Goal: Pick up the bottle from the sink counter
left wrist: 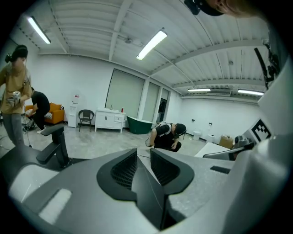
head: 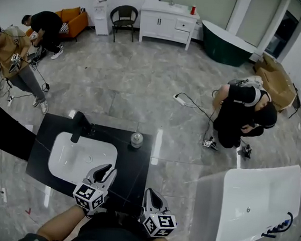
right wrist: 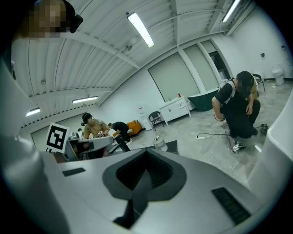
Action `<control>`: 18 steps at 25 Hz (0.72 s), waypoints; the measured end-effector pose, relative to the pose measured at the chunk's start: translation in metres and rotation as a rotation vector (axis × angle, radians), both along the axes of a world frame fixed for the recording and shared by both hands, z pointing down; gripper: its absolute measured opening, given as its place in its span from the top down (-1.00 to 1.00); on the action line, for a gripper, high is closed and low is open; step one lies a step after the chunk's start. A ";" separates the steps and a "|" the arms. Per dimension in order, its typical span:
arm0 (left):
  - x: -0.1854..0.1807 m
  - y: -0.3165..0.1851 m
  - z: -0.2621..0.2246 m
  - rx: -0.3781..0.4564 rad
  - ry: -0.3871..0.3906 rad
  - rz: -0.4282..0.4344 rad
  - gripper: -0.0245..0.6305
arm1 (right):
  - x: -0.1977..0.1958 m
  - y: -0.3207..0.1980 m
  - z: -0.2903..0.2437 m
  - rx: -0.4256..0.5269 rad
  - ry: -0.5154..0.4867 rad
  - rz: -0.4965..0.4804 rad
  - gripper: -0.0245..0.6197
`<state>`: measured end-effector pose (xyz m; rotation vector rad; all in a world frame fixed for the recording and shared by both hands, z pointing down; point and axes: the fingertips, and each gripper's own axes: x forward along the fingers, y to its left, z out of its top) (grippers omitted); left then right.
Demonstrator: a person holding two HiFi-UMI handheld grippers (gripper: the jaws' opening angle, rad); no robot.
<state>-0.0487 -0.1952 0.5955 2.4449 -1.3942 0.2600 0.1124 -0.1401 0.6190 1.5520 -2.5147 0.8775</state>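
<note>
Head view: bottle (head: 136, 139) is standing upright on the black bench (head: 130, 168), near the far edge, just right of the white basin (head: 80, 158). It is staying well apart from both tongs. Faucet (head: 79, 126) is rising at the basin's upper left. Left tongs (head: 106, 171) are showing in the lower middle of the frame, over the basin's near right rim. Right tongs (head: 151, 195) are showing just to their right, over the bench's near right corner. A person (head: 244, 113) is crouching on the floor (head: 143, 85) at the right of the frame.

Left gripper view: the left tongs' jaws are standing slightly spread, a narrow gap showing between them, nothing sitting in it.

Right gripper view: the right tongs' jaws are pressing together at the tips, pinching nothing. The bottle is showing mid-frame, just above them, out on the bench.
</note>
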 end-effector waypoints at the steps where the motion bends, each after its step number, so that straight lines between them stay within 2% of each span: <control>1: -0.001 -0.011 0.004 0.010 -0.021 -0.004 0.68 | 0.004 -0.005 0.001 0.001 0.003 0.004 0.94; 5: -0.008 -0.060 0.028 0.018 -0.089 0.005 0.55 | 0.010 -0.023 0.002 0.003 0.017 0.037 0.94; 11: 0.003 -0.117 0.086 -0.032 -0.152 0.075 0.09 | 0.012 -0.023 0.010 -0.030 0.019 0.106 0.94; 18: 0.027 -0.162 0.139 -0.095 -0.170 0.139 0.03 | 0.025 -0.006 0.030 -0.092 0.043 0.170 0.94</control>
